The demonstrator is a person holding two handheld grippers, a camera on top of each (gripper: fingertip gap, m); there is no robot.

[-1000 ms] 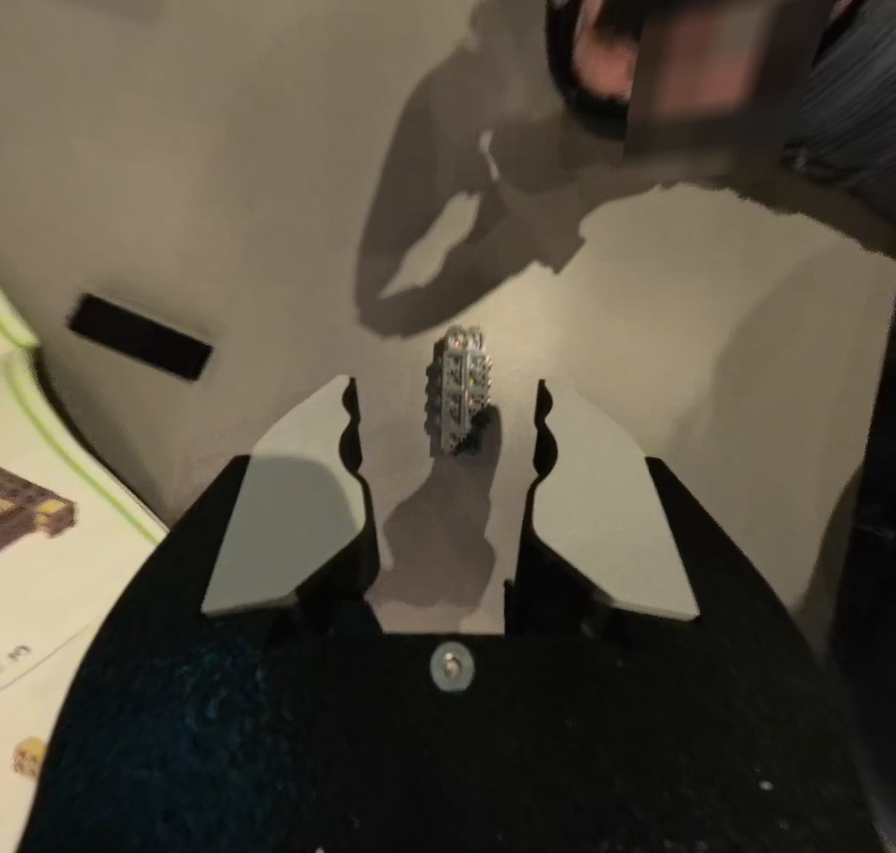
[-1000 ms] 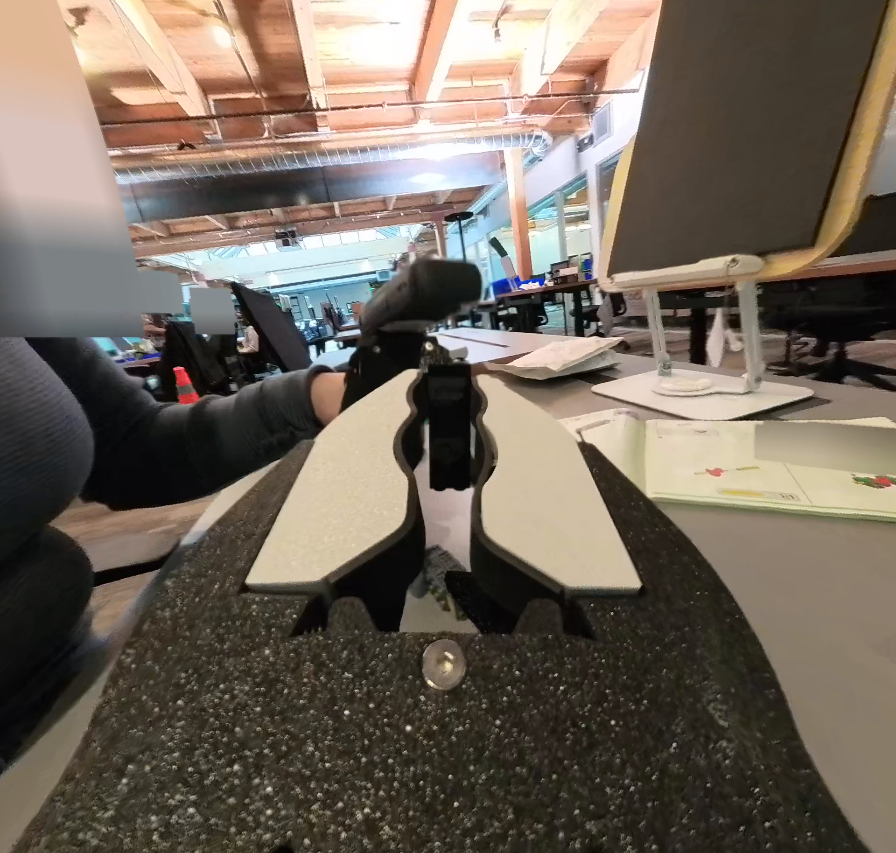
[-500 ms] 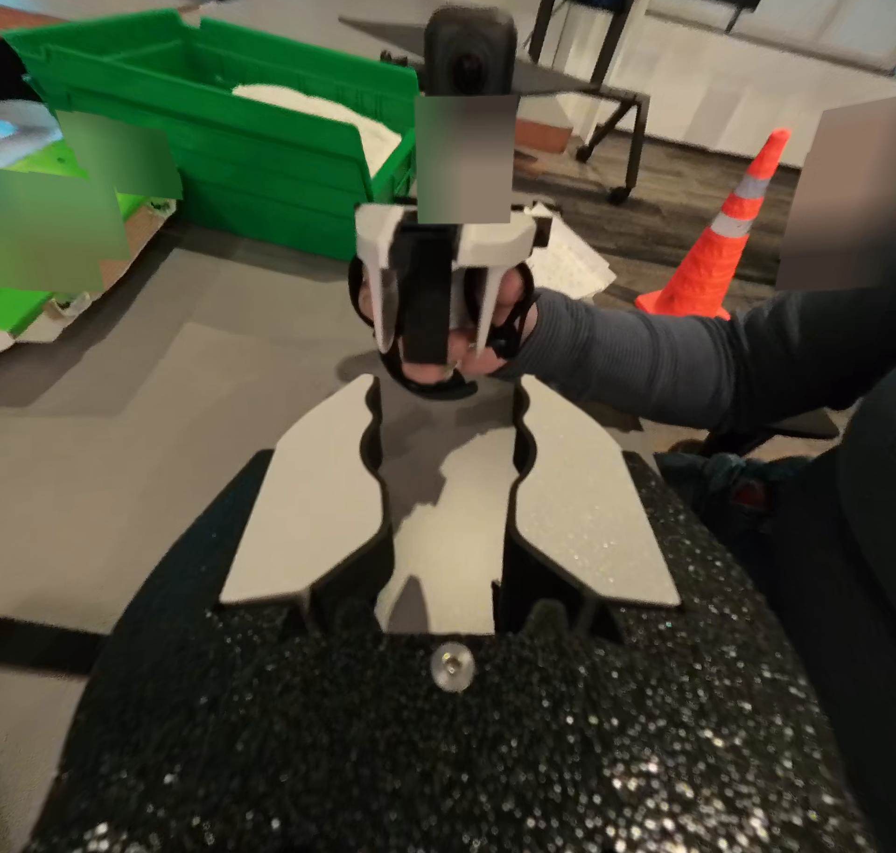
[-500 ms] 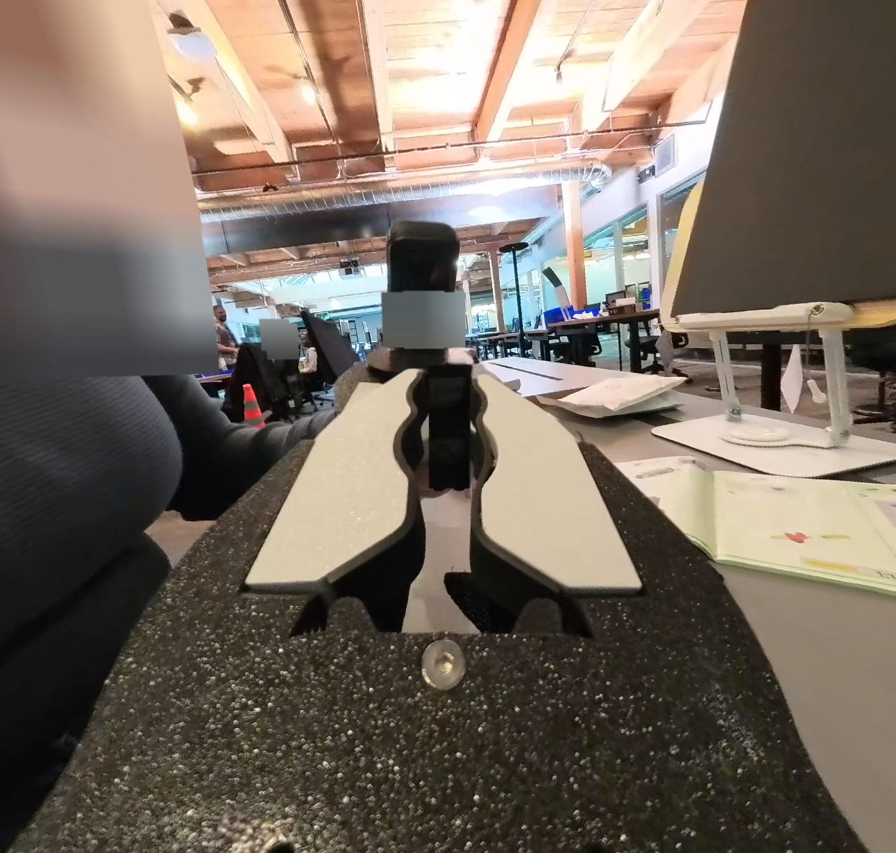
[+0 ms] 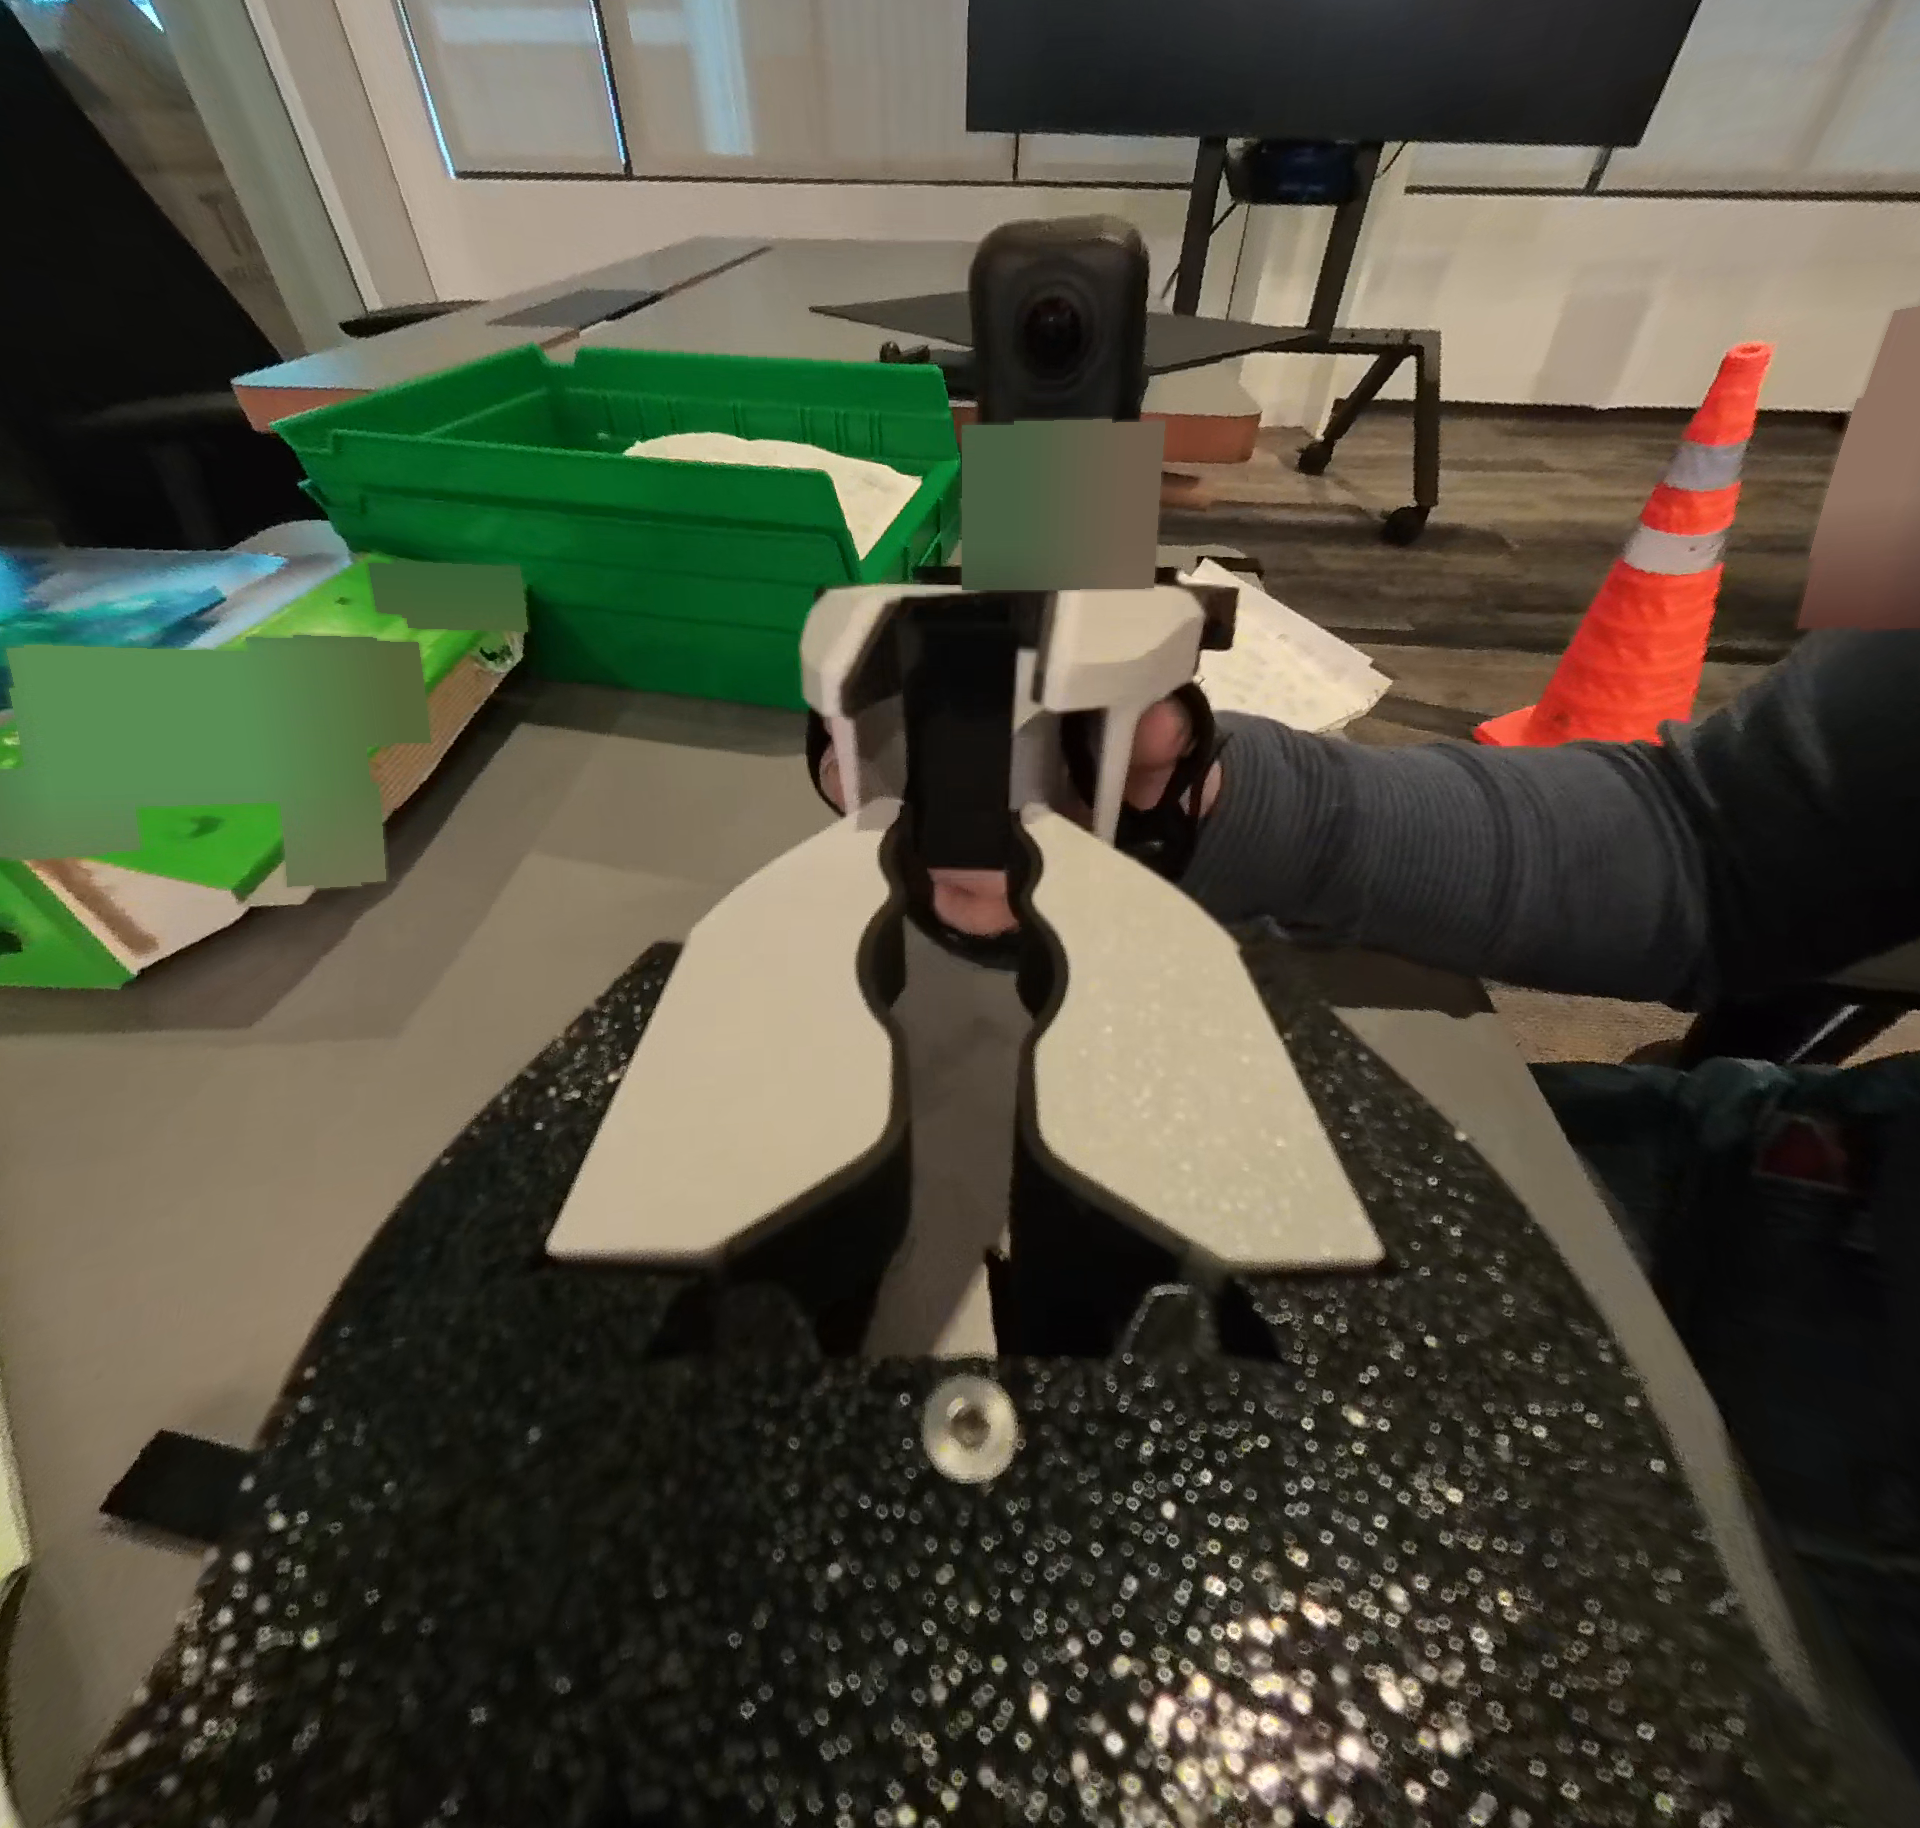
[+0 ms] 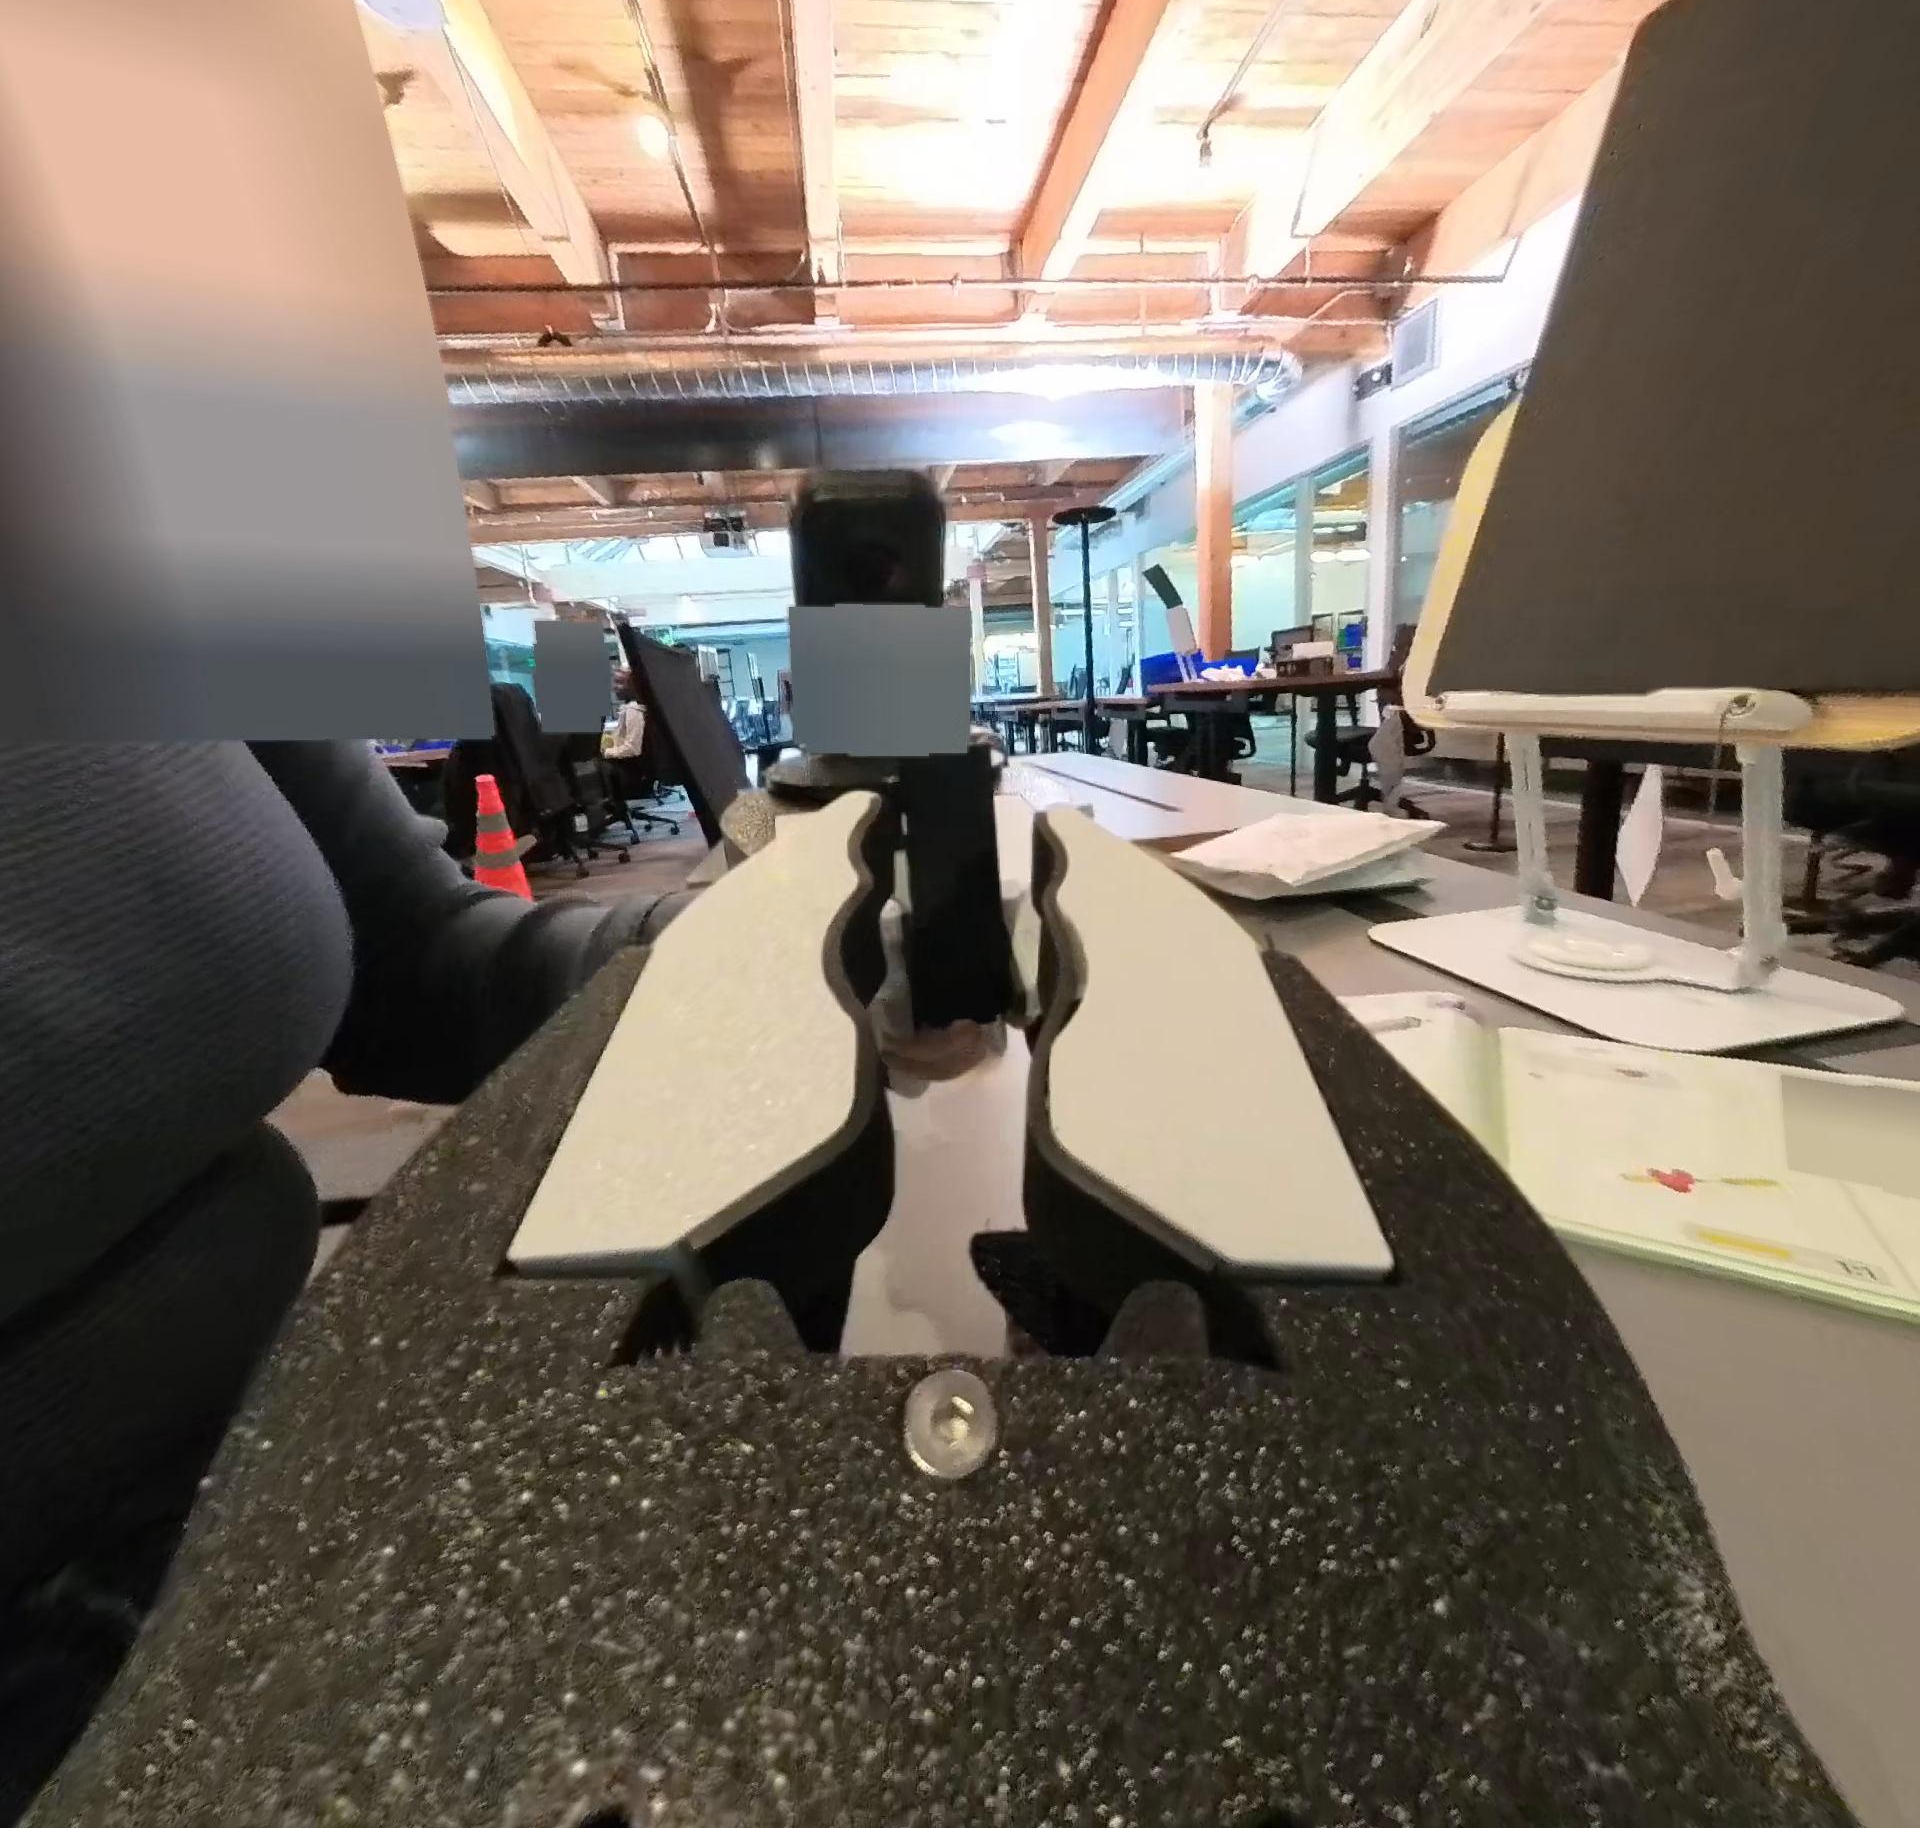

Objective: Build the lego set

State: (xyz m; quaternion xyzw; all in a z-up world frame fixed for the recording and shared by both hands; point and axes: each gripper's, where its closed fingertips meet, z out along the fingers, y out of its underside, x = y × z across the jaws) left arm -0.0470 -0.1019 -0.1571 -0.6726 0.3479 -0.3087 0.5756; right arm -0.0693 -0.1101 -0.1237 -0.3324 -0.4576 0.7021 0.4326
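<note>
No lego brick shows in either view. My left gripper (image 5: 961, 838) is held above the grey table (image 5: 208, 1103). Its jaws are a narrow gap apart with nothing between them. My right gripper (image 6: 961, 817) is also narrowly open and empty. The two grippers point straight at each other with their tips close. The right gripper also shows in the left wrist view (image 5: 987, 791), held by a hand in a dark sleeve (image 5: 1507, 843). The left gripper also shows in the right wrist view (image 6: 956, 947). An open instruction booklet (image 6: 1662, 1155) lies on the table to the right.
A green bin (image 5: 623, 490) and a green cardboard box (image 5: 208, 739) stand at the far left. An orange cone (image 5: 1662, 583) is on the floor. A stand holding a dark board (image 6: 1621, 947) and a white bag (image 6: 1309, 843) sit behind the booklet. A black strip (image 5: 177, 1477) lies on the table. Both grippers' tips are close together, under 4 cm apart.
The left gripper swung up from looking down at a grey lego assembly on the table to facing the right gripper, and its jaws narrowed. The right gripper's jaws widened slightly.
</note>
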